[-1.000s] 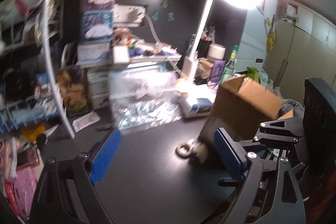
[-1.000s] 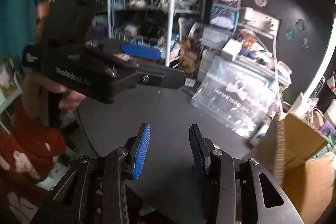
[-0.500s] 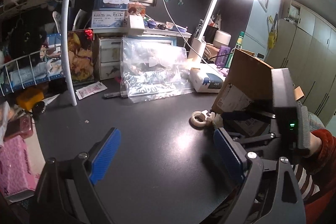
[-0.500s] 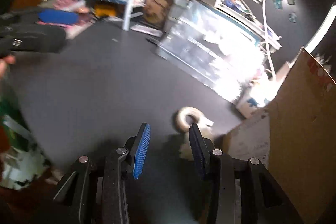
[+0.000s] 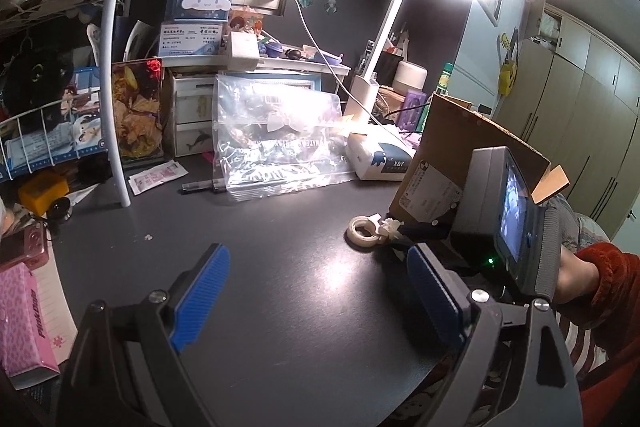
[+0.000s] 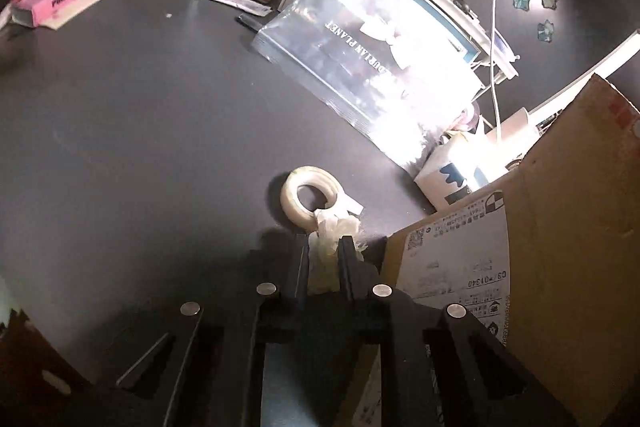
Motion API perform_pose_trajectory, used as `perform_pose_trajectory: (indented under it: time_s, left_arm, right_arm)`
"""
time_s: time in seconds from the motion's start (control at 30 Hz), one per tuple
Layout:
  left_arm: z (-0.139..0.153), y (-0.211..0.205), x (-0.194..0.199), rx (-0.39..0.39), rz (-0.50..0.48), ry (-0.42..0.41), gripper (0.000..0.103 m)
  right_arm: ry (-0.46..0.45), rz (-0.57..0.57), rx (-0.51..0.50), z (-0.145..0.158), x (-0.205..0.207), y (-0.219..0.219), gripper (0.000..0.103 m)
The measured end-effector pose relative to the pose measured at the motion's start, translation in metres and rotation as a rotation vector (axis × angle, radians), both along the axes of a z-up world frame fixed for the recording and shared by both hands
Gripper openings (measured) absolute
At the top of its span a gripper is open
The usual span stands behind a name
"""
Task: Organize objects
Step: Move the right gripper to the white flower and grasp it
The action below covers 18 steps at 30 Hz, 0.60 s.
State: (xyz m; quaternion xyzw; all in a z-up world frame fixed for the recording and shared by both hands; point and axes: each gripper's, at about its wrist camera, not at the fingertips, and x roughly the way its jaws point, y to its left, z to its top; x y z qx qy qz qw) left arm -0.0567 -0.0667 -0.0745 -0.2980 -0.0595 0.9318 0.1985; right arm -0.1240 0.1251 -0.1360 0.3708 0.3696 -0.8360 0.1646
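Right wrist view shows my right gripper (image 6: 324, 259) with jaws pinched on a crumpled white wad (image 6: 334, 227), soft and light, touching the tape roll (image 6: 310, 197) on the surface (image 6: 140, 127). I judge mid-wad the best hold. My left gripper (image 5: 316, 295) hangs wide, empty.

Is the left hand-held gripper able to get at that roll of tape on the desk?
Probably yes: the left hand-held gripper is open, with bare desk before the tape roll. The right hand-held gripper, shut on crumpled tissue, crowds it.
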Motion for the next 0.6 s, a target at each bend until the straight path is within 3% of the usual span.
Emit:
perform_pose_trajectory:
  time_s: [0.13,0.3,0.33,0.4,0.43,0.6]
  left_arm:
    - [0.001,0.001,-0.001,-0.008,0.001,-0.004,0.089]
    - [0.003,0.001,-0.003,-0.009,0.011,-0.007,0.089]
    - [0.003,0.0,-0.004,-0.01,0.014,-0.011,0.089]
    - [0.002,0.0,-0.004,-0.015,0.02,-0.019,0.089]
    - [0.001,0.0,-0.003,-0.02,0.021,-0.022,0.089]
    - [0.0,0.001,-0.003,-0.029,0.024,-0.031,0.089]
  right_arm:
    - [-0.002,0.018,-0.043,0.006,0.007,0.002,0.005]
    - [-0.185,0.118,-0.262,0.021,0.023,-0.001,0.006]
    - [-0.19,0.128,-0.272,0.021,0.025,-0.004,0.01]
    - [-0.192,0.147,-0.28,0.019,0.031,-0.008,0.049]
    - [-0.184,0.148,-0.29,0.019,0.033,-0.008,0.054]
    - [-0.116,0.121,-0.307,0.023,0.036,0.001,0.053]
